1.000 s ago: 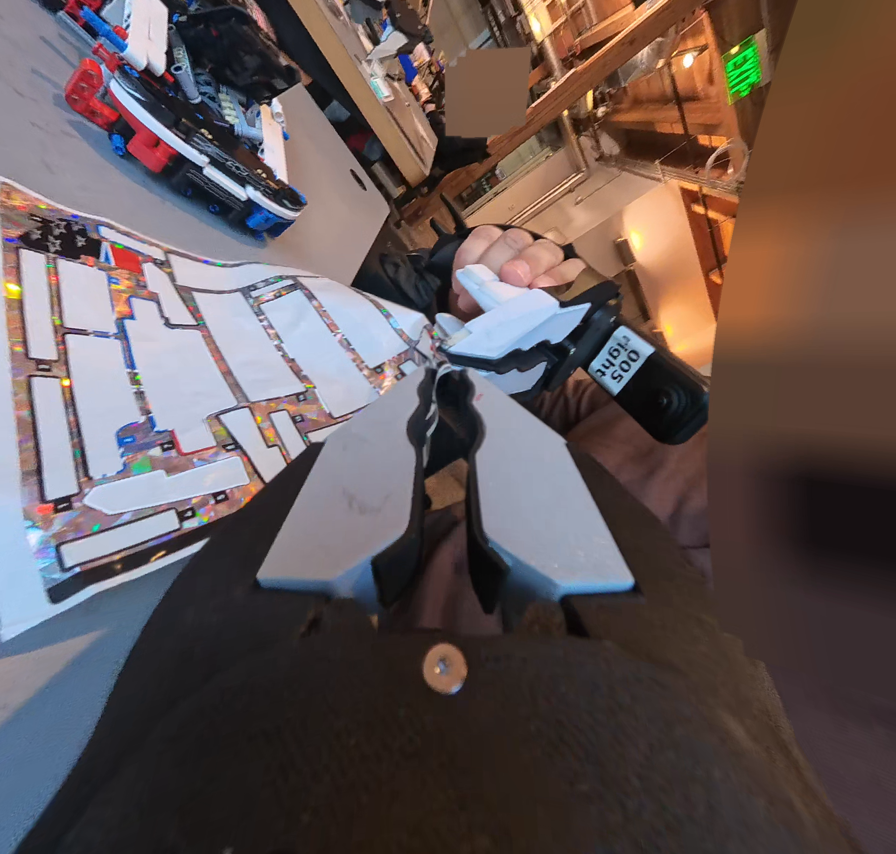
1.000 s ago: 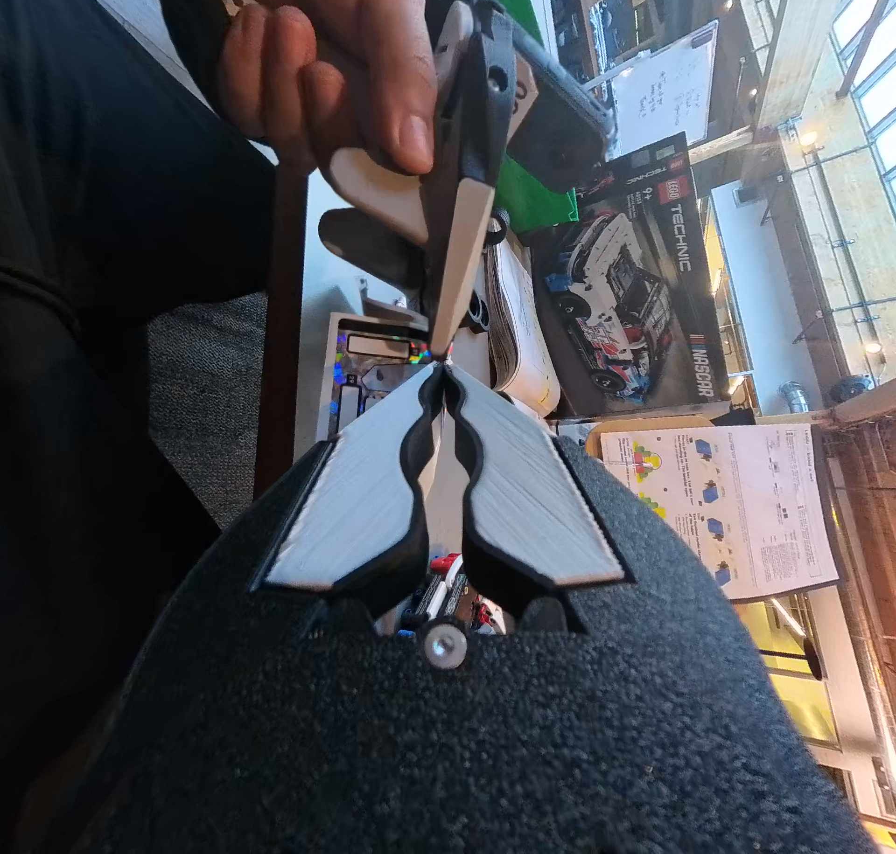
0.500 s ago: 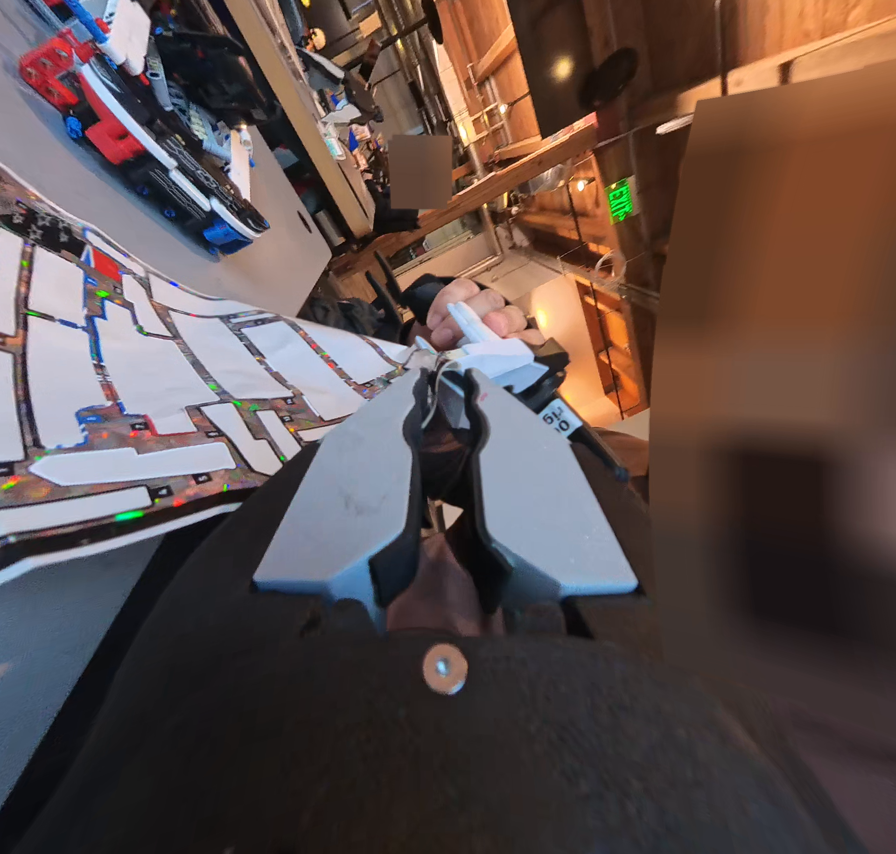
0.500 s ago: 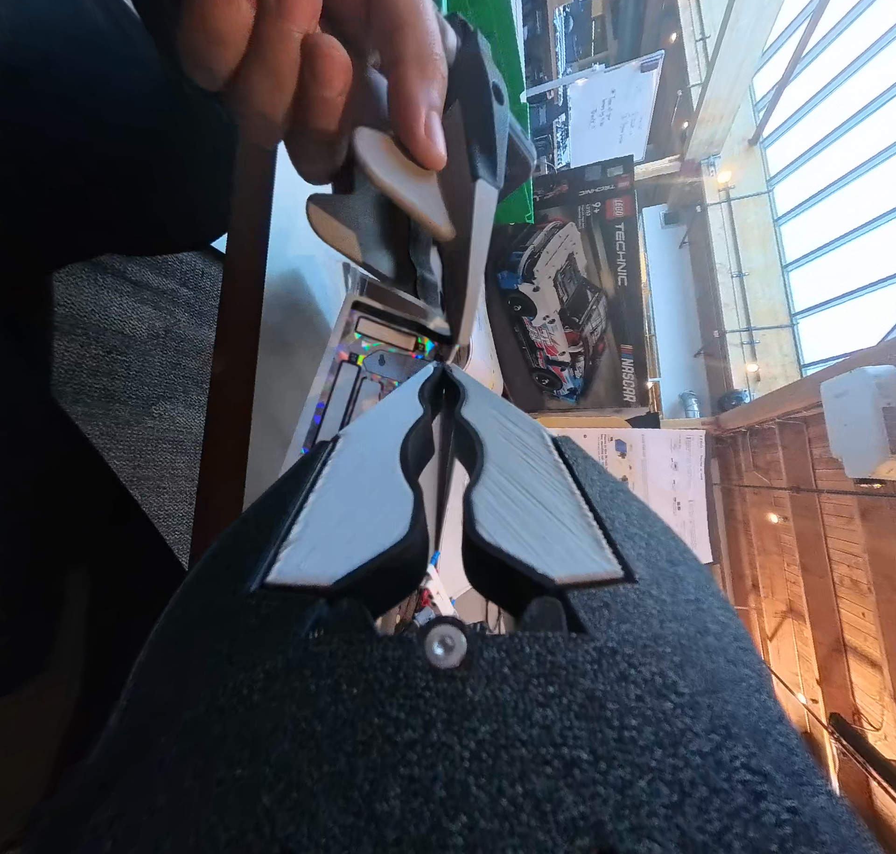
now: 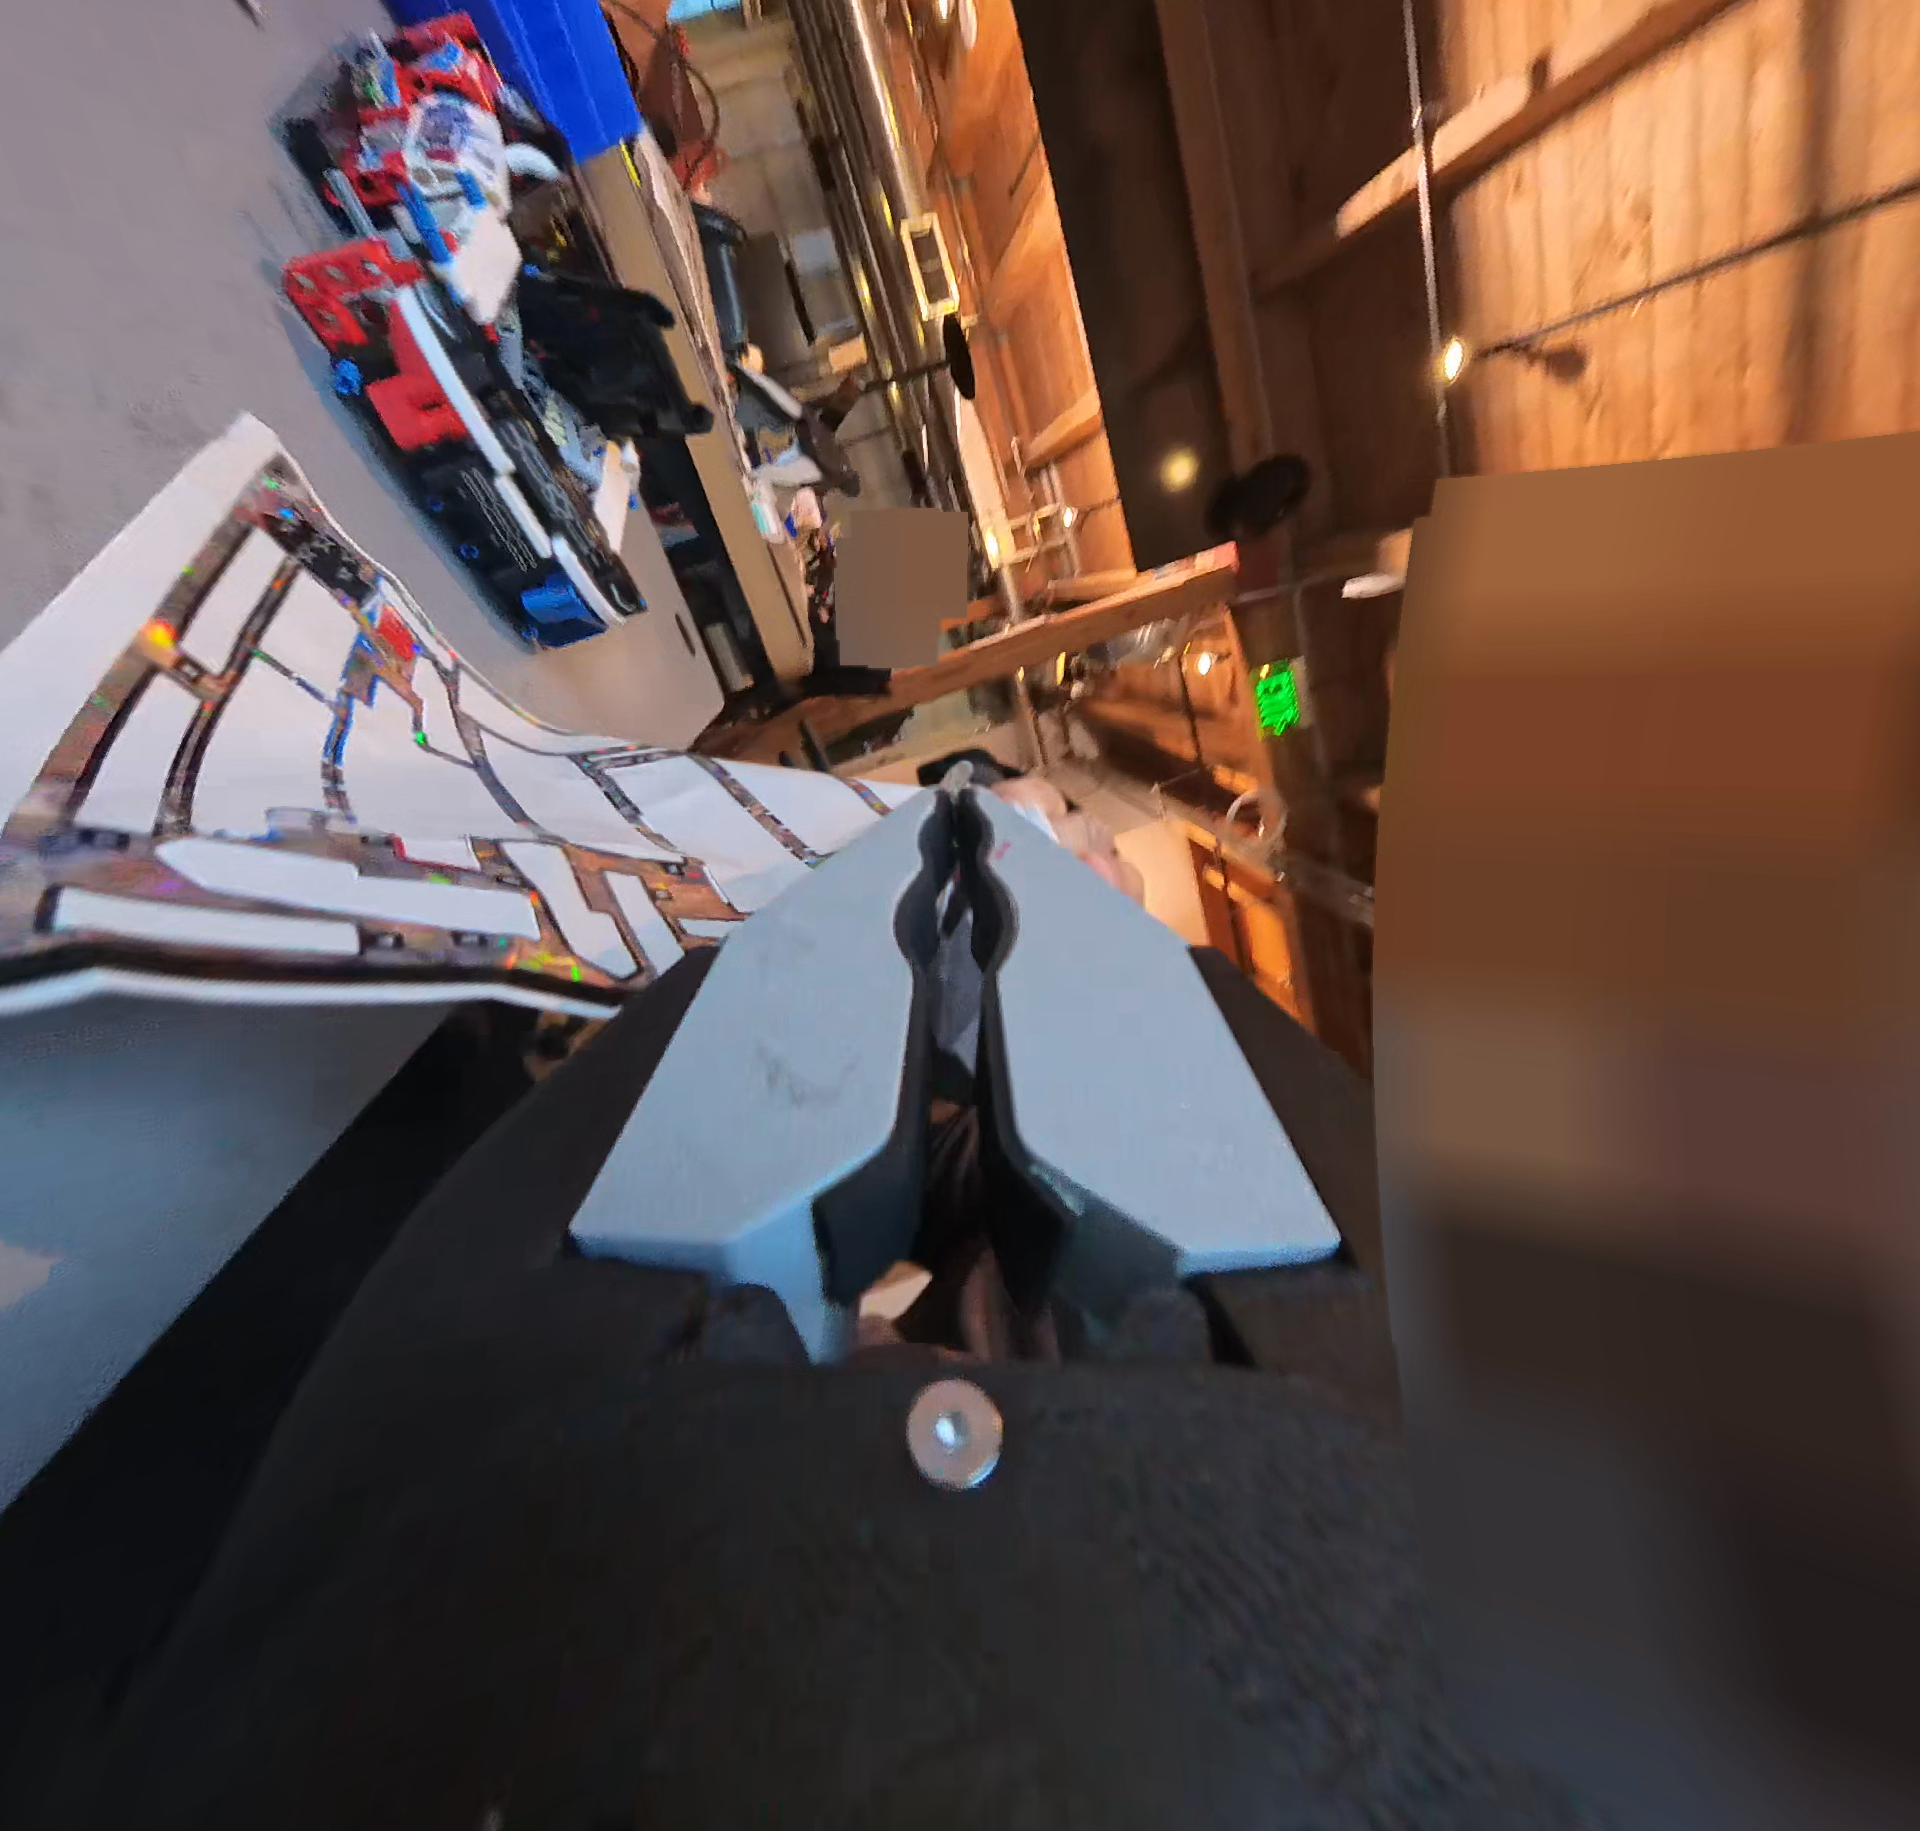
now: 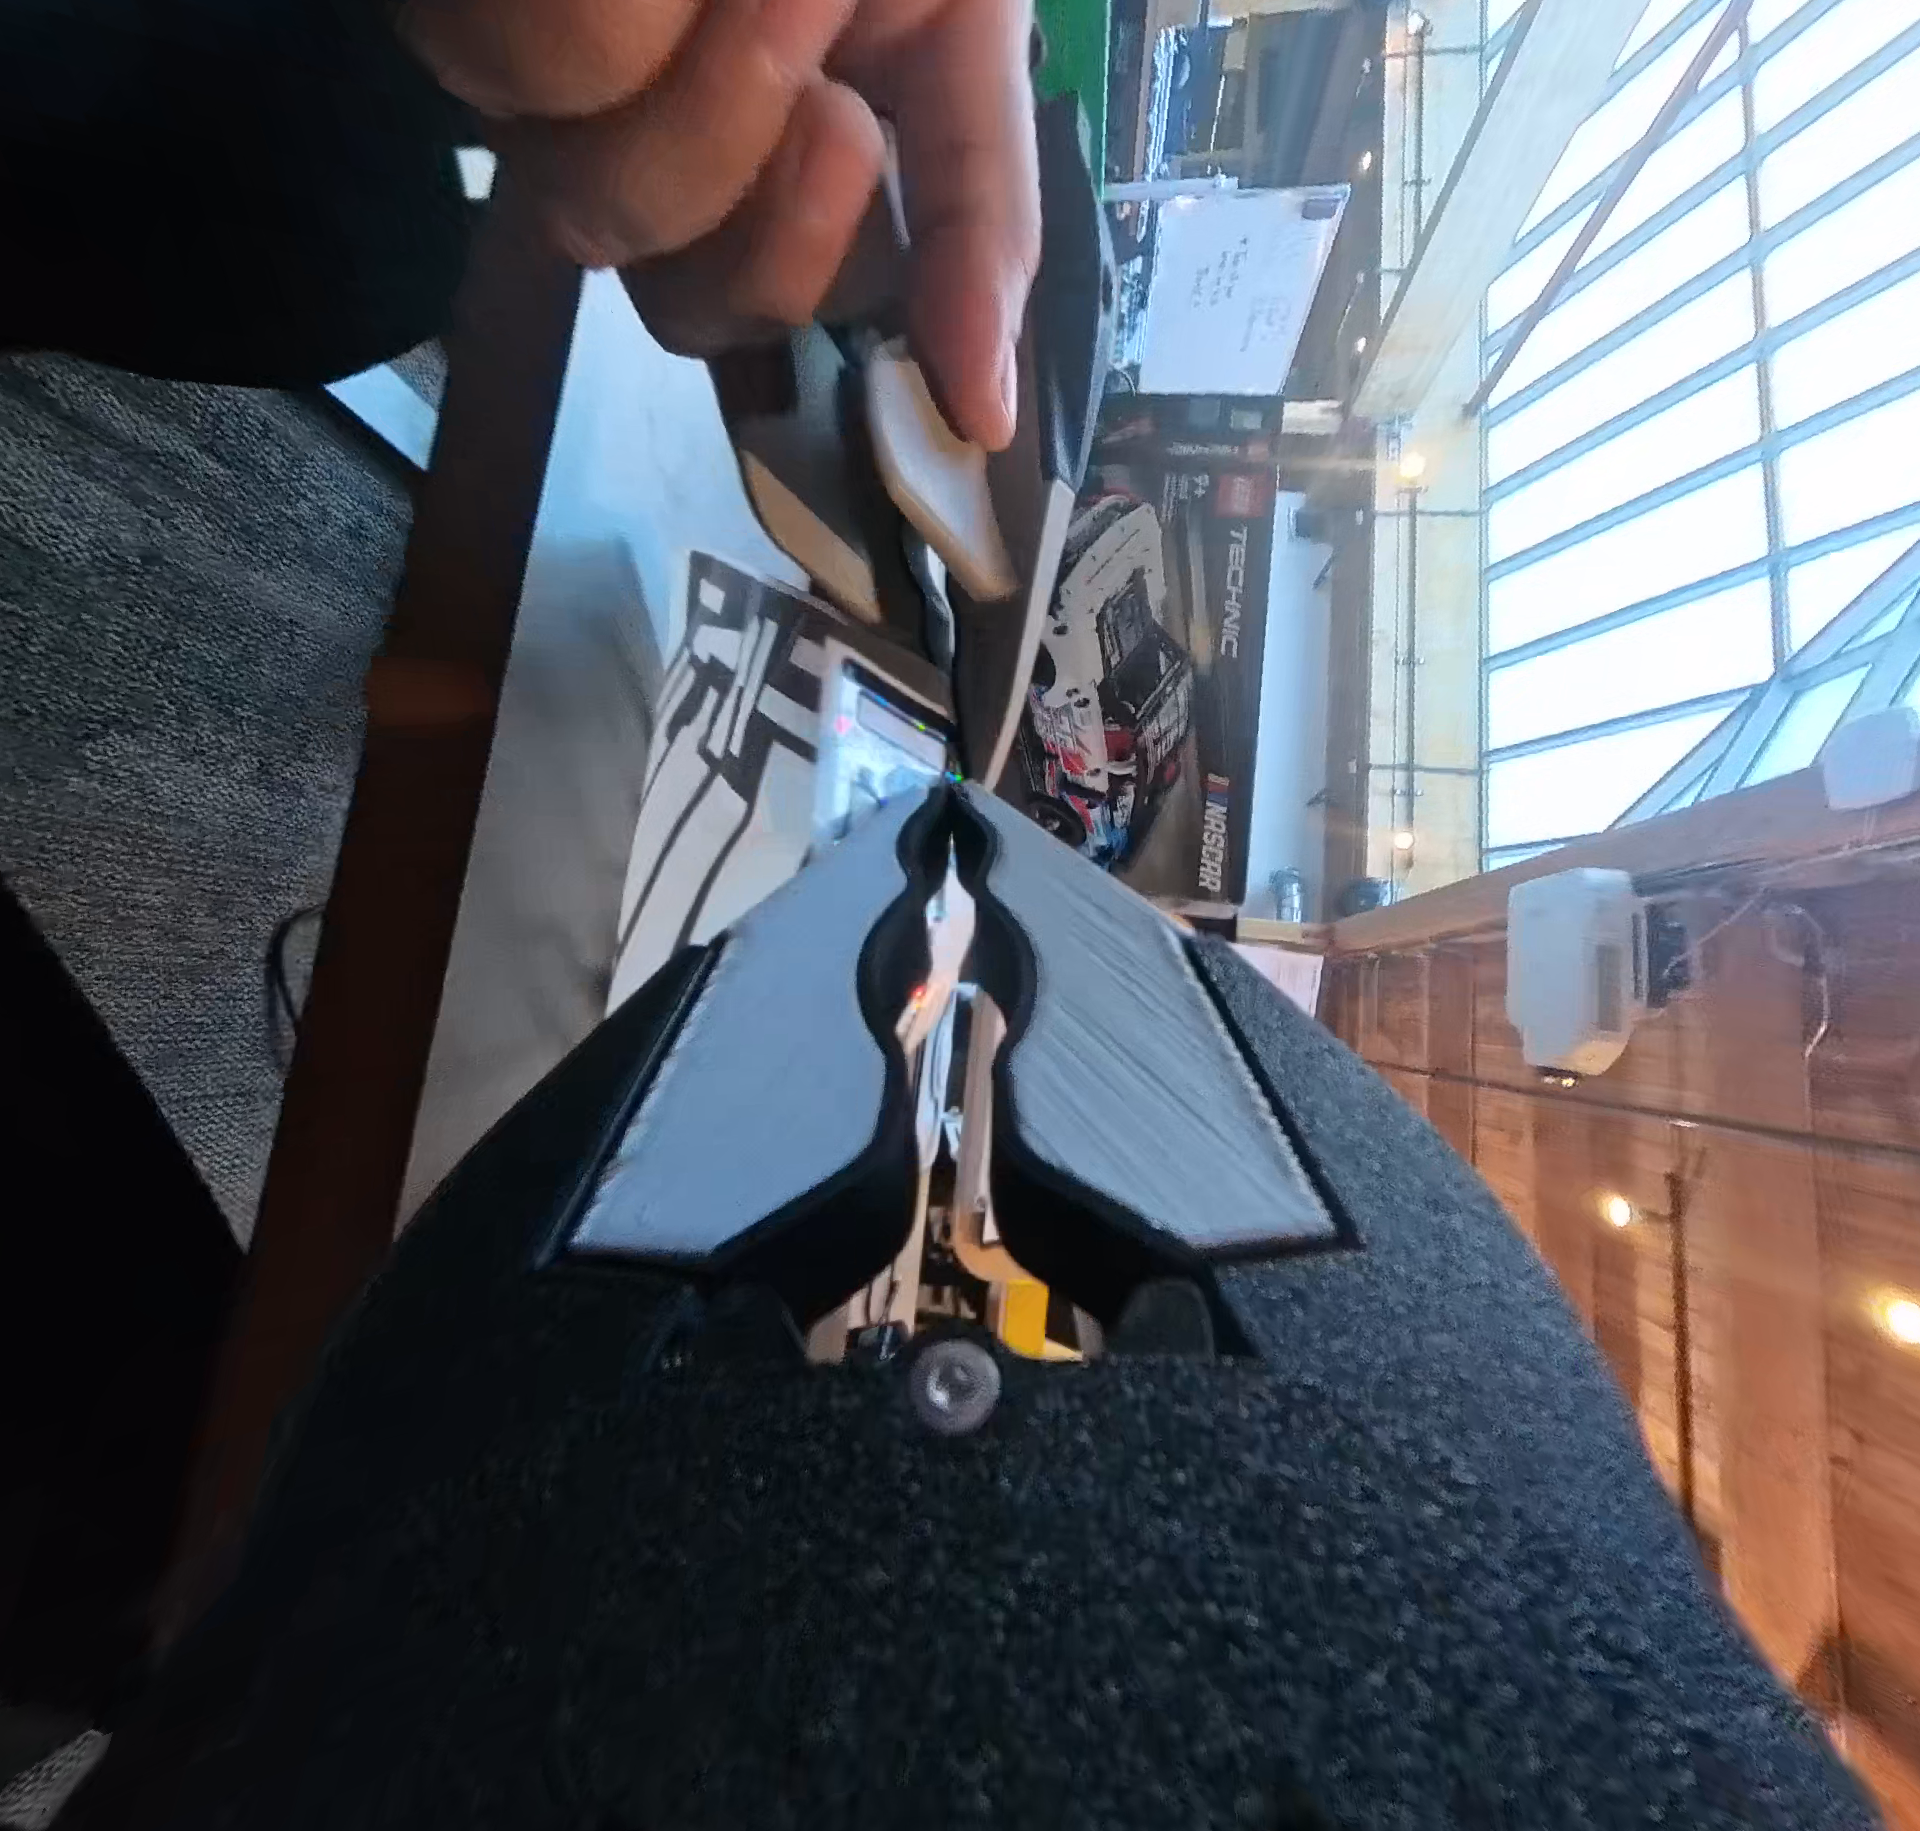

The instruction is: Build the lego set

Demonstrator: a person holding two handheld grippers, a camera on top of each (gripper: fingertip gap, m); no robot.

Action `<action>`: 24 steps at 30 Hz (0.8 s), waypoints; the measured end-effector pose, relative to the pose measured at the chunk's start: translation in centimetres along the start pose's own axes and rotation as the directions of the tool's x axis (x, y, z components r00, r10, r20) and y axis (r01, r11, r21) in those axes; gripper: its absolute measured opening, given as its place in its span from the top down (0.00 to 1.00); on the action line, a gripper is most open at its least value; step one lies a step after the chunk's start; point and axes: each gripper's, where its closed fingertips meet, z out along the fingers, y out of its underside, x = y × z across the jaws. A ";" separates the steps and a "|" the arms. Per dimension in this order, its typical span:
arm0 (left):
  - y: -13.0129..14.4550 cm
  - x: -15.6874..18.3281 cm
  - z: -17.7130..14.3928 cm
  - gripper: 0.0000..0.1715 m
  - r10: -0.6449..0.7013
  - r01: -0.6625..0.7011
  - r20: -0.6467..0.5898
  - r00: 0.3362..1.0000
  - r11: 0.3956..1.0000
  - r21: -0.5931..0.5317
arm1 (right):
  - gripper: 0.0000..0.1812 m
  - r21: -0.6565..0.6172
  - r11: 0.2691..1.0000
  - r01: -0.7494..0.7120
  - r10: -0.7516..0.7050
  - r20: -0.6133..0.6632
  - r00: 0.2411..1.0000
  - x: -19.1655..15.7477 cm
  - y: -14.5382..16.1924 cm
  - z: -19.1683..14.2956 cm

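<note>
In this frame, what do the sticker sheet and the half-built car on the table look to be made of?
Sticker sheet: thin glossy paper or film, judging by its curl and the rainbow-glinting holographic border around white blanks. Half-built car: moulded hard plastic, seemingly smooth red, white, black and blue pieces, though motion blur hides detail.

We're seeing matt grey plastic on the left gripper (image 5: 958, 796) fingers (image 5: 800, 1043), scuffed w/ dark marks; black grainy housing below, w/ a shiny metal screw (image 5: 954, 1434). The sticker sheet (image 5: 312, 825) is looking like glossy paper, holographic foil btwn smooth white backing. Lego car (image 5: 468, 368) is showing glossy plastic, red, white, black. Table (image 5: 125, 254) is reading matt grey, smooth. On the right gripper (image 6: 952, 792), fingers (image 6: 1122, 1043) are showing fine ridged plastic; housing rough, pebbly black. Box (image 6: 1164, 680) is glossy printed card. Wall (image 6: 1662, 1210) is wood planks, warm, satin. Carpet (image 6: 187, 638) is looking like rough grey cloth.
</note>
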 end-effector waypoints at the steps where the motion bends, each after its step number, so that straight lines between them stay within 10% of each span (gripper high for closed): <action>1: -0.3 -0.1 -0.2 1.00 -0.004 0.004 0.000 1.000 1.000 0.016 | 1.00 0.008 1.000 0.007 -0.007 0.005 1.000 -0.2 -0.3 0.0; 13: -1.7 1.0 -0.5 1.00 0.400 -0.387 0.143 0.905 0.915 -0.113 | 1.00 0.154 0.834 -0.529 0.522 0.086 0.849 4.6 -1.1 -4.9; 18: -2.5 6.1 6.3 1.00 0.720 -0.669 0.027 0.693 0.657 -0.348 | 1.00 0.074 0.730 -0.679 0.681 -0.149 0.716 9.8 6.8 -13.2; 24: 0.8 11.9 28.4 1.00 0.815 -0.847 -0.385 0.433 0.221 -0.484 | 1.00 -0.039 0.626 -0.779 0.689 -0.440 0.576 10.9 15.9 -25.8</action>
